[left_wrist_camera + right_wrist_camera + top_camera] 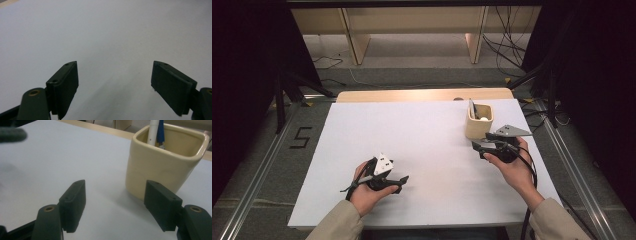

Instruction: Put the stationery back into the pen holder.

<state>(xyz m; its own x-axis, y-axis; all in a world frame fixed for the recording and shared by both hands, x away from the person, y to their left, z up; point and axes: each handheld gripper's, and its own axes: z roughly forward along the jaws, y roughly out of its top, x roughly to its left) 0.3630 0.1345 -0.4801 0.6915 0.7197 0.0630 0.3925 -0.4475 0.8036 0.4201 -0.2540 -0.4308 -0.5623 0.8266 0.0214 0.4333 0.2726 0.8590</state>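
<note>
A cream square cup (pixel 478 121) stands on the white table sheet at the right, with pens (pixel 472 108) upright inside it. In the right gripper view the cup (pixel 162 167) is close ahead, a white pen (pixel 152 132) and a blue pen (pixel 160 132) rising from it. My right gripper (pixel 479 145) hovers just in front of the cup, open, nothing between its jaws; its midpoint (pixel 116 206) lies left of the cup's base. My left gripper (pixel 401 182) rests low at the front left, open over bare sheet (pixel 115 85).
The white sheet (pixel 412 135) covers a wooden table whose far edge (pixel 422 95) shows behind it. Beyond are wooden shelf legs and cables on the floor. Black tripod legs stand at both sides of the table.
</note>
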